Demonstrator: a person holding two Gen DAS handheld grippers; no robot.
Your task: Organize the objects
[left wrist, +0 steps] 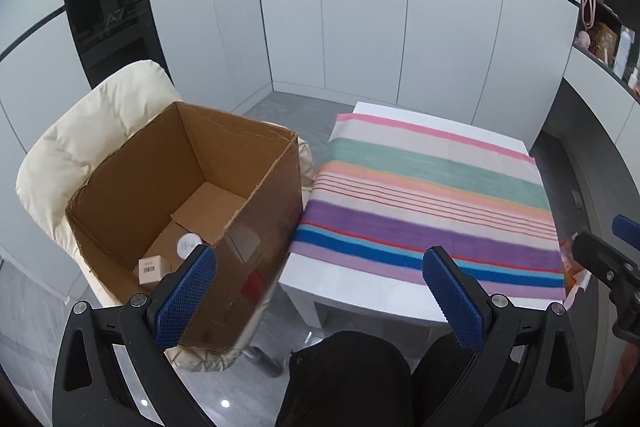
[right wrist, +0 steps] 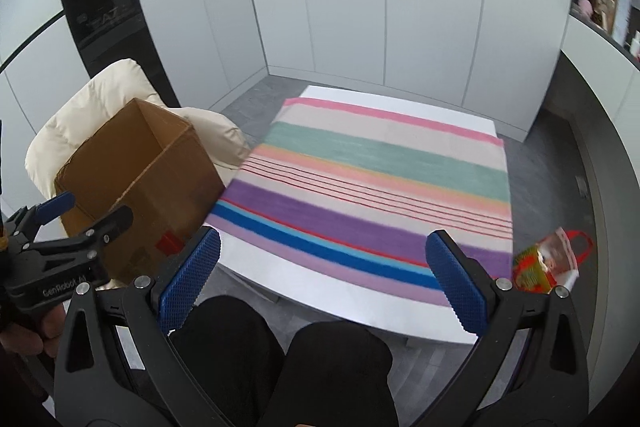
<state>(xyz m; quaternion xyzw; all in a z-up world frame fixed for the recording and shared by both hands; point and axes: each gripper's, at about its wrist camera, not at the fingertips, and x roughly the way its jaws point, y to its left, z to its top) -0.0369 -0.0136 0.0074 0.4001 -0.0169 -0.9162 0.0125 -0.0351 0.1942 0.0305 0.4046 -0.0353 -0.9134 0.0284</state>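
Observation:
An open brown cardboard box stands on a cream padded chair left of the table. Inside it lie a small barcoded carton and a white round lid. My left gripper is open and empty, held over the gap between box and table. My right gripper is open and empty above the table's near edge. A colourful snack packet sits past the table's right edge, by the right finger. The striped cloth on the table carries nothing.
The white table lies in front of the person's dark-trousered knees. White cabinet panels form the far wall. A dark shelf at the right holds bottles and pink items. Grey floor surrounds the table.

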